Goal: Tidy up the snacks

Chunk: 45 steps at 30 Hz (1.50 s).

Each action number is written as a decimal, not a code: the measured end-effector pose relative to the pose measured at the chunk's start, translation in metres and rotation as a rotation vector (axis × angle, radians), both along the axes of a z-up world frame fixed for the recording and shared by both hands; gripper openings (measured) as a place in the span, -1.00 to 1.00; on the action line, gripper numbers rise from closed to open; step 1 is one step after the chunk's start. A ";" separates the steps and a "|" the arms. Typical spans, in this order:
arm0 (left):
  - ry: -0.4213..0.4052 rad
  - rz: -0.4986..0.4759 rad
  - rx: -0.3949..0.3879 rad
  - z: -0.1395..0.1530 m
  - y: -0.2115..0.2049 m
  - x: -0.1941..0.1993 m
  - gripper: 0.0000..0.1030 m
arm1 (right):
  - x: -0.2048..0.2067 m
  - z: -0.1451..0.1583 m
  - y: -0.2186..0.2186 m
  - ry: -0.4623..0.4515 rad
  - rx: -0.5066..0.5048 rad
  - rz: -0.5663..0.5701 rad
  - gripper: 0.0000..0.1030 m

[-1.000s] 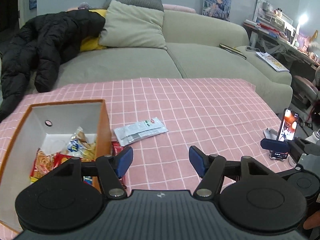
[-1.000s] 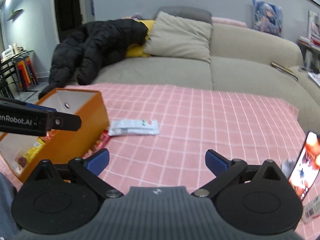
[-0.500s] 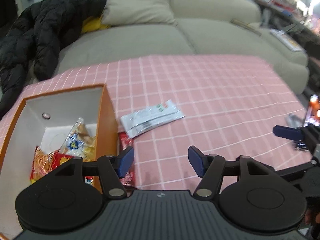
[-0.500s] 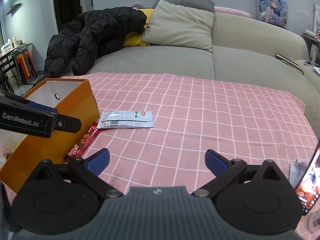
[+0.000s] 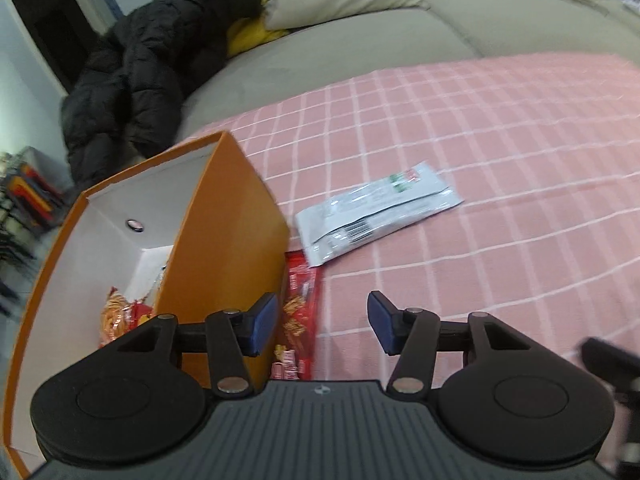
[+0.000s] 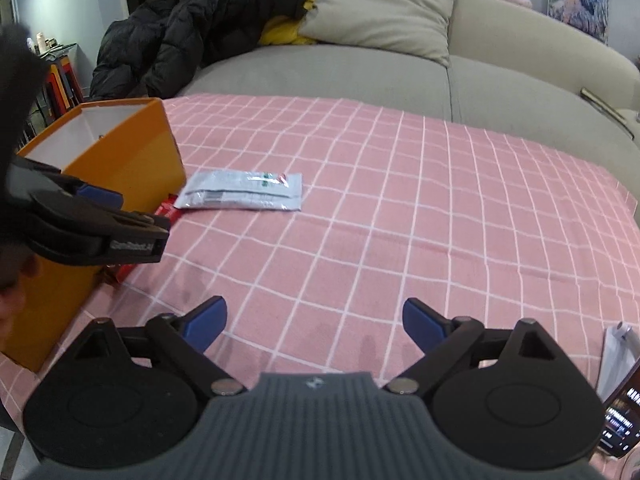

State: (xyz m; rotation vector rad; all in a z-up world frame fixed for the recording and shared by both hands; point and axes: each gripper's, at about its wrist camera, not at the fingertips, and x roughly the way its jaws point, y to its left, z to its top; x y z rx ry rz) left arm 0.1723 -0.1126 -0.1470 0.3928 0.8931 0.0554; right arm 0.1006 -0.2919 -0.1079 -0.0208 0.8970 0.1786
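Observation:
An orange box (image 5: pixel 224 248) with a white inside stands on the pink checked cloth at the left; it also shows in the right wrist view (image 6: pixel 132 148). Snack packets (image 5: pixel 120 312) lie in it. A red snack packet (image 5: pixel 298 320) lies on the cloth against the box's right wall. A silver-white packet (image 5: pixel 376 212) lies flat beyond it, also in the right wrist view (image 6: pixel 244 190). My left gripper (image 5: pixel 322 326) is open and empty, just above the red packet. My right gripper (image 6: pixel 314 324) is open and empty over bare cloth.
A grey sofa (image 6: pixel 360 68) with a black jacket (image 6: pixel 192 28) and a cushion stands behind the table. A phone (image 6: pixel 620 412) stands at the table's right front edge. The left gripper's body (image 6: pixel 80 224) sits between the right gripper and the box.
My left gripper has swung left and down toward the box's right wall and the red packet. The right gripper has tilted down a little. Both stay open.

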 end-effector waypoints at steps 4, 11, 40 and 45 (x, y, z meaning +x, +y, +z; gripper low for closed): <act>-0.015 0.048 0.055 -0.014 -0.003 0.007 0.16 | 0.004 -0.010 -0.005 0.034 0.011 -0.007 0.78; -0.011 0.105 0.030 -0.026 0.003 0.016 -0.13 | 0.017 -0.020 -0.004 0.058 0.018 0.005 0.78; -0.005 0.165 -0.401 0.063 0.057 -0.034 -0.28 | 0.096 -0.036 0.077 0.029 0.044 0.457 0.29; -0.010 0.161 -0.420 0.092 0.076 -0.033 -0.27 | 0.085 -0.030 0.099 0.075 0.177 0.332 0.14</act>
